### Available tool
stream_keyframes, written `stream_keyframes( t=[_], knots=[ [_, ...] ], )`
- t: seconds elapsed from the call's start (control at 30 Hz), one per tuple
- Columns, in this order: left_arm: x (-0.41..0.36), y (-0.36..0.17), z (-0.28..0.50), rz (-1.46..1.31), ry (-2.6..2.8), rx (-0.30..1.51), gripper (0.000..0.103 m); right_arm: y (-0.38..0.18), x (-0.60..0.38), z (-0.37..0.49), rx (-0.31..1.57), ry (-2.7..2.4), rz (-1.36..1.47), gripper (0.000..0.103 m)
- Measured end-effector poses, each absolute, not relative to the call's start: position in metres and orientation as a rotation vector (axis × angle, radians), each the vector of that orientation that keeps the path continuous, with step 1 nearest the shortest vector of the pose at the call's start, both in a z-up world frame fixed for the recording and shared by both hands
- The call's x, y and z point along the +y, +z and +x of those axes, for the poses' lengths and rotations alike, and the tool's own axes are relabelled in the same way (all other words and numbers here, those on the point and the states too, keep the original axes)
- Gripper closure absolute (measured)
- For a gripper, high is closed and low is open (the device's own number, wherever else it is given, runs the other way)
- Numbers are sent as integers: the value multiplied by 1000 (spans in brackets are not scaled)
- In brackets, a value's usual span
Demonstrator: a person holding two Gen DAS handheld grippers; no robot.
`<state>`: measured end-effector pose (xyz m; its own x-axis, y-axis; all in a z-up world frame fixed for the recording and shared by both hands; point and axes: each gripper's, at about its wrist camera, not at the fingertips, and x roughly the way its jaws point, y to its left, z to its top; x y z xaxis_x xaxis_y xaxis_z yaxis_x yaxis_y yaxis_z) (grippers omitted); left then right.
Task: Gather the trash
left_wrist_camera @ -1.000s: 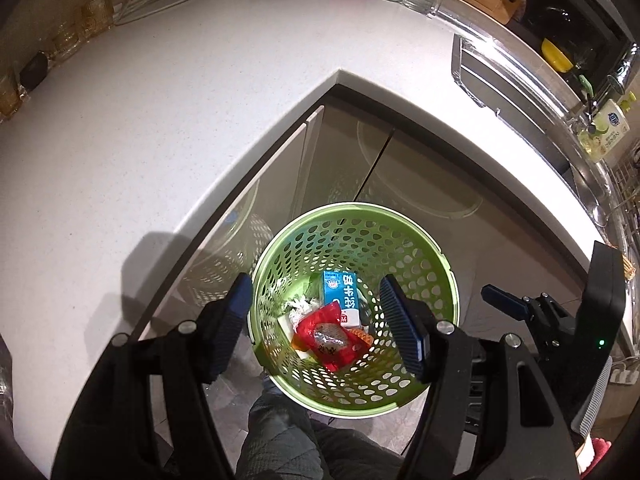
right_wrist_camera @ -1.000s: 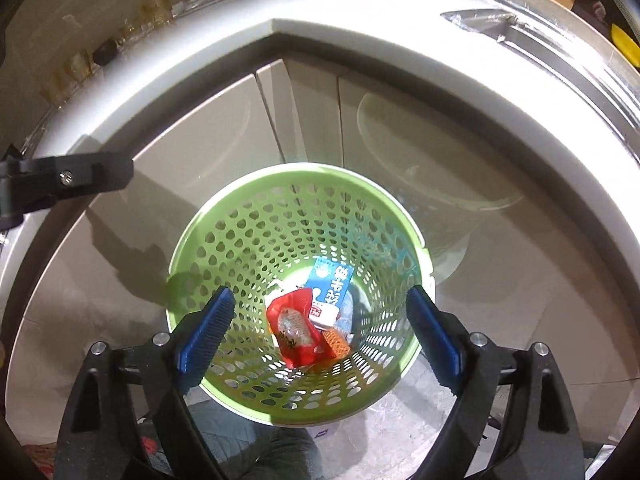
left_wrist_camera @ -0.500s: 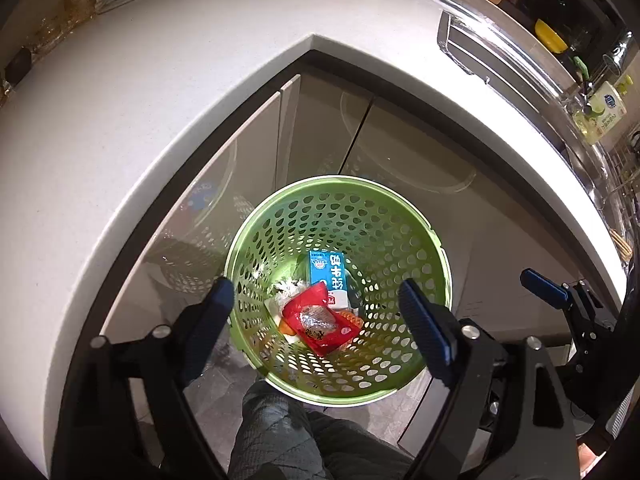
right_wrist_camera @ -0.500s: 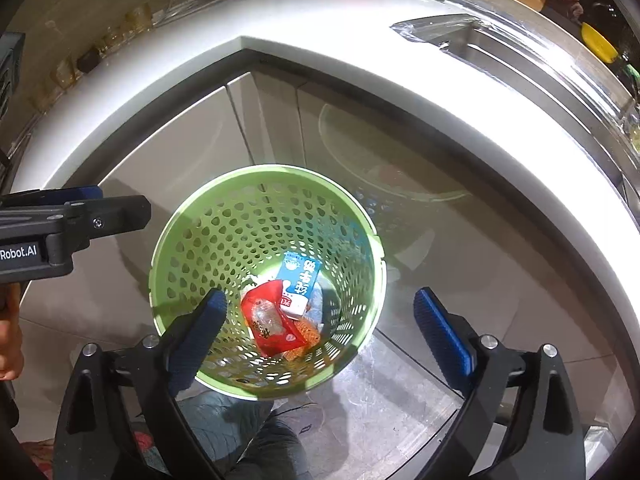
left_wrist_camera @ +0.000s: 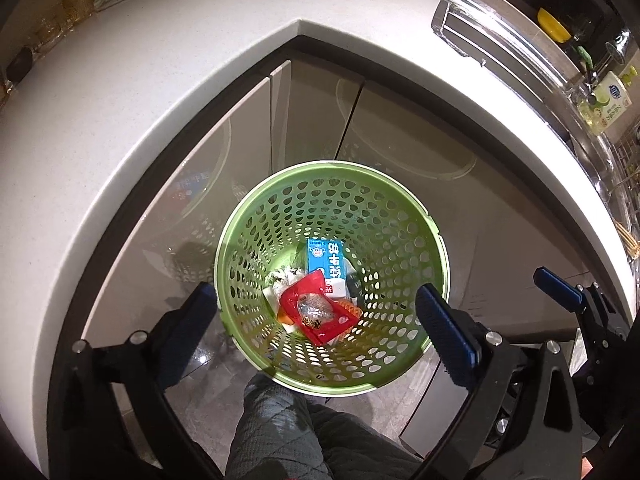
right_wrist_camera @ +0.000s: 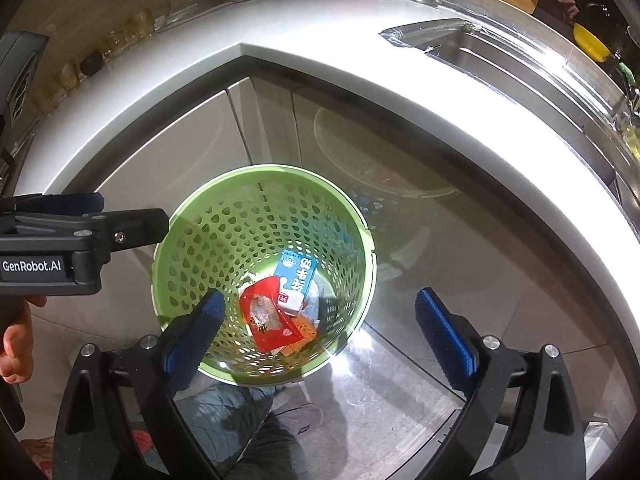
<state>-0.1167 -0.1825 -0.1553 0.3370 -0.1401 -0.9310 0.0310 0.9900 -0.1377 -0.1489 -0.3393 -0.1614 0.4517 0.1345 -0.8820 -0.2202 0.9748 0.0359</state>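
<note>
Your left gripper (left_wrist_camera: 316, 312) is opening, the right gripper (right_wrist_camera: 320, 316) spread wide, both empty above the green basket (left_wrist_camera: 400, 200) holding red packet (left_wrist_camera: 320, 314) and blue carton (left_wrist_camera: 326, 260); counter corner (left_wrist_camera: 298, 4) looks trash-free, collecting seemingly done.

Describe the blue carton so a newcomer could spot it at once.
Find the green perforated basket standing on the floor in front of the corner cabinets. Look at the litter heaped on its bottom. The blue carton is the boxy one with white lettering, lying farther from the camera than the red wrapper, whose corner overlaps it.
</note>
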Motion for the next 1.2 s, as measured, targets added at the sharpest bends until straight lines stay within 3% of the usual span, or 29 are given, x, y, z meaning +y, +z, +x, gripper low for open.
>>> stream_keyframes(
  t=[0.2, 0.93, 1.2],
  knots=[
    [-175, -106, -119, -90, -55, 1096, 8, -126, -330, -152, 1005, 245, -119, 8],
    [-125, 141, -145, -51, 202, 629, 8, 103, -273, -137, 619, 427, -110, 2],
    [-121, 188, -157, -52, 236, 529, 8, 157, -267, -143, 512, 436, -103, 2]
  ],
)
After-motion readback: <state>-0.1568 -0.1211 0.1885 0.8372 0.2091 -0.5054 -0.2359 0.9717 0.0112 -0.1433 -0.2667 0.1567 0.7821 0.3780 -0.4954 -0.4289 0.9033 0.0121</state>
